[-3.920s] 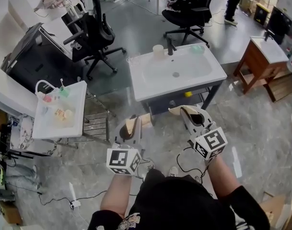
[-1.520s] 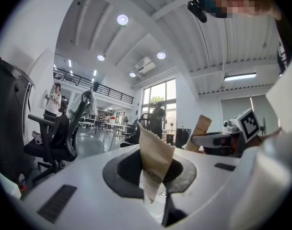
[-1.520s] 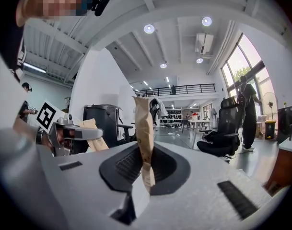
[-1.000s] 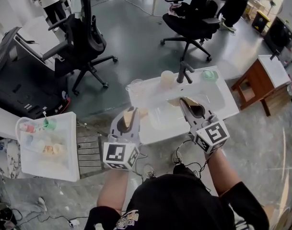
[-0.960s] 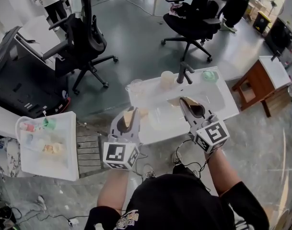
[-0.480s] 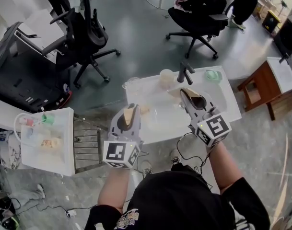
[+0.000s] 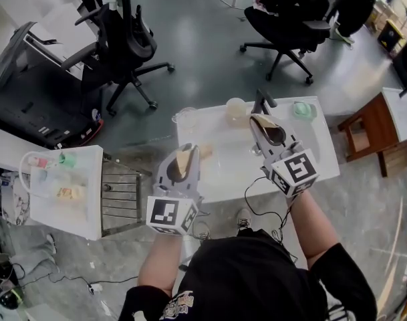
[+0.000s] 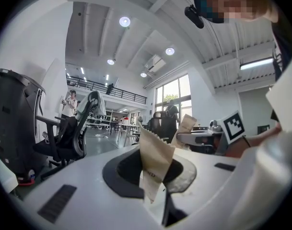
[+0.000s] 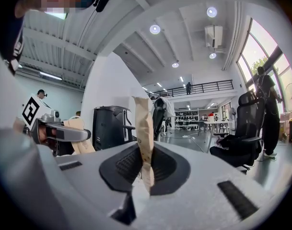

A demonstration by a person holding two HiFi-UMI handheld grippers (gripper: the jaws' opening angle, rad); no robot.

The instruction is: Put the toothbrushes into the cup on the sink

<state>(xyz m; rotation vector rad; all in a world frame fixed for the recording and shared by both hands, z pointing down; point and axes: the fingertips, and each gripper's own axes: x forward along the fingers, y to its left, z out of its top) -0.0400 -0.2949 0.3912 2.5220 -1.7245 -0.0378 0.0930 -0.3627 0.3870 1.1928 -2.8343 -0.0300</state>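
The white sink point(image 7: 303, 154) stands in front of me in the head view, with a pale cup point(image 7: 236, 109) at its back rim beside the dark faucet point(image 7: 260, 101). My left gripper point(image 7: 183, 162) hovers over the sink's front left corner, shut on a tan paper packet point(image 7: 186, 159); the packet point(image 8: 155, 162) sticks up between the jaws in the left gripper view. My right gripper point(image 7: 266, 129) hangs over the basin close to the faucet, shut on a second tan packet point(image 9: 143, 133). Both grippers point upward at the room, so neither gripper view shows the sink.
A clear cup point(image 7: 186, 119) sits on the sink's back left corner and a green dish point(image 7: 301, 110) at the back right. Left of the sink are a wire rack point(image 7: 123, 192) and a white cart point(image 7: 89, 209) with small bottles. Office chairs point(image 7: 126, 42) and a wooden stand point(image 7: 380, 122) surround it.
The sink has come nearer and sits under both grippers; the right gripper has moved up beside the faucet. Both packets stay held between the jaws.
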